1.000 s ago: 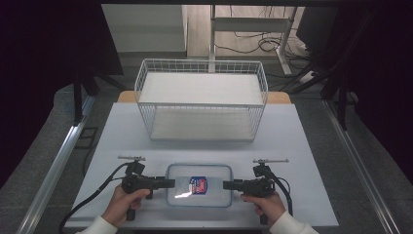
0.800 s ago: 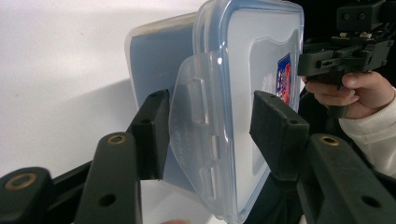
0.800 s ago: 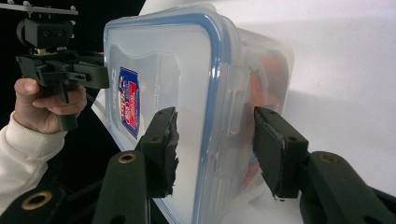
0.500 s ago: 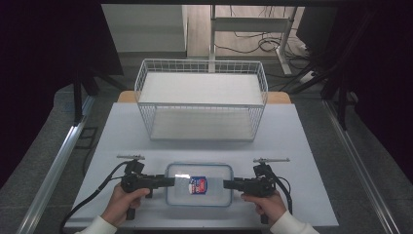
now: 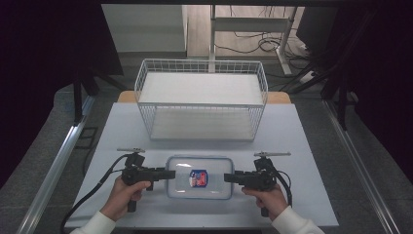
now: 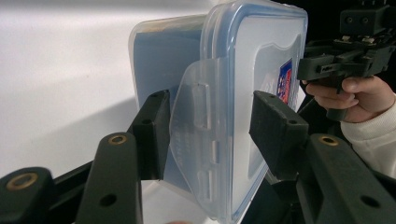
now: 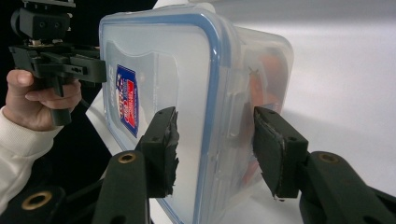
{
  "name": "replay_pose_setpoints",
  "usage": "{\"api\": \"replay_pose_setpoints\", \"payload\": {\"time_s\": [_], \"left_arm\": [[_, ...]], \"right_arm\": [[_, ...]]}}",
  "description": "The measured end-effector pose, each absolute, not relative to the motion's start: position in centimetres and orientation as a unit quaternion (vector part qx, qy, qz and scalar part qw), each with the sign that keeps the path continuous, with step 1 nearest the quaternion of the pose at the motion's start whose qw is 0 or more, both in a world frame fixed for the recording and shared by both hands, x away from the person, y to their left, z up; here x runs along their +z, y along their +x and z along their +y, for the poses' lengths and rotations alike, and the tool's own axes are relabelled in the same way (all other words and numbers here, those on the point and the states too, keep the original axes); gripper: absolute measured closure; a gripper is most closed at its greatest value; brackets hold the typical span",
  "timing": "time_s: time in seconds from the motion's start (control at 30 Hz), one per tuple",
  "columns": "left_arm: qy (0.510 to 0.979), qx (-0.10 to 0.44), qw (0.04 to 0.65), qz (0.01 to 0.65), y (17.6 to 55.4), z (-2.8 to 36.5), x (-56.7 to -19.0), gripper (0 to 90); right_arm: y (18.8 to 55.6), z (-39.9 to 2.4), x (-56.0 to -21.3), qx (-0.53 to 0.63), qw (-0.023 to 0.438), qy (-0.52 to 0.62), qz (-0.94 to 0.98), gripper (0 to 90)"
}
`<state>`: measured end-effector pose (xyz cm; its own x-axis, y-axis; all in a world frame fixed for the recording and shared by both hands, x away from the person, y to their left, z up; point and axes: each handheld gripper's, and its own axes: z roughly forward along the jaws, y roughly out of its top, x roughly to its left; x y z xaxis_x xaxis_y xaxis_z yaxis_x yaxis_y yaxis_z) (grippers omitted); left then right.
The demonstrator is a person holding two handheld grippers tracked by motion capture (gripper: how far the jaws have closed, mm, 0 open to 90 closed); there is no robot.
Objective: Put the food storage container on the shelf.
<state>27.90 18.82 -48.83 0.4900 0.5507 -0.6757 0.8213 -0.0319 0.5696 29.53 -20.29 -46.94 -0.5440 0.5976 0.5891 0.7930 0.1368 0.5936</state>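
Little has changed over the last second: the box (image 5: 199,177) lies in the same spot on the bench (image 5: 302,141), lid up, and both hands sit where they were. The left claw (image 5: 170,173) now looks set against the box's left end, where earlier its tip seemed a shade short of it. The right claw (image 5: 229,177) stays at the right end.

In the left gripper view the left claw (image 6: 208,126) stands about half open with the left latch flap between its jaws; one pad lies close to the flap, the other stands clear of the lid, so nothing is clamped. In the right gripper view the right claw (image 7: 215,140) is likewise about half open, straddling the box's (image 7: 196,107) right edge, both pads apart from the plastic.

The box sits near the bench's front edge, midway between the two hands. Behind it open bench runs up to the wire basket (image 5: 201,100), which stands well apart at the back. Bare bench lies to either side beyond the hands, out to the left and right edges.
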Motion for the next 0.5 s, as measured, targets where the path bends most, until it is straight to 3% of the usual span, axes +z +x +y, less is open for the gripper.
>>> {"api": "replay_pose_setpoints", "payload": {"time_s": [0.5], "left_arm": [[0.708, -0.123, 0.506, 0.478, 31.5, 19.0, -47.9, 49.2]], "right_arm": [[33.1, -20.2, -46.0, -0.467, 0.091, -0.454, -0.753, 51.1]]}}
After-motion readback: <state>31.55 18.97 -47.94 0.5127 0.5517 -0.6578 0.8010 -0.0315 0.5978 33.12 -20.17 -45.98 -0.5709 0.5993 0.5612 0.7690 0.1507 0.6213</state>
